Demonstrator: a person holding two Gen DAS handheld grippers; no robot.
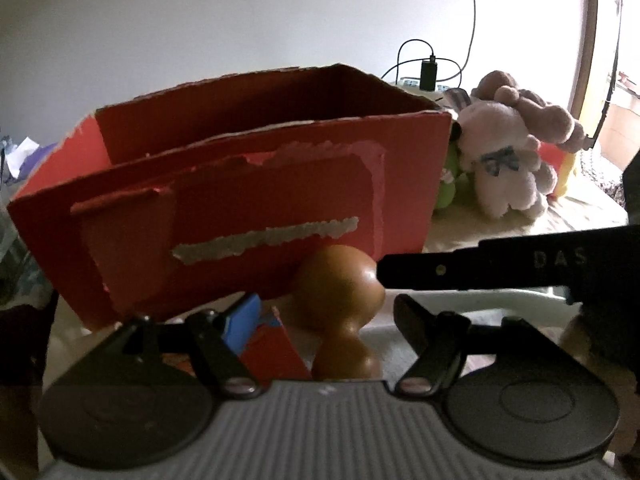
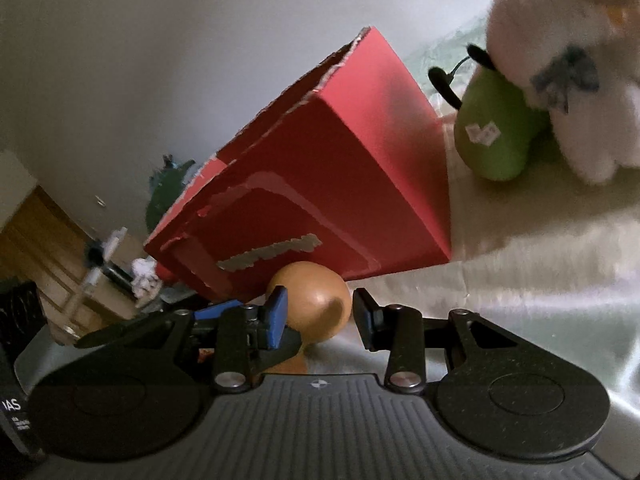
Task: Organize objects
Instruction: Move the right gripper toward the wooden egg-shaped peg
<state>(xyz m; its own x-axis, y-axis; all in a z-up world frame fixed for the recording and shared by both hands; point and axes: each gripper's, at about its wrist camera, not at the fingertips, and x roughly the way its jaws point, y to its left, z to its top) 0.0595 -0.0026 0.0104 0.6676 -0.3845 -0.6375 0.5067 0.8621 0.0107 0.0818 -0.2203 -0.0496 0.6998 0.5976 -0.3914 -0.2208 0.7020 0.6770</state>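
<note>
In front of the torn red cardboard box (image 2: 320, 184), the brown wooden gourd-shaped figure (image 2: 312, 308) is standing upright between the right gripper's (image 2: 320, 314) parted fingers; the left gripper (image 1: 324, 316), likewise spread, is waiting just behind it.

I count one red cardboard box (image 1: 256, 152), one brown wooden gourd-shaped piece (image 1: 340, 292), one white plush (image 1: 500, 160), one green plush (image 2: 496, 132), one pinkish-brown plush (image 1: 532, 108), and one small red-and-blue carton (image 1: 264, 340).
</note>
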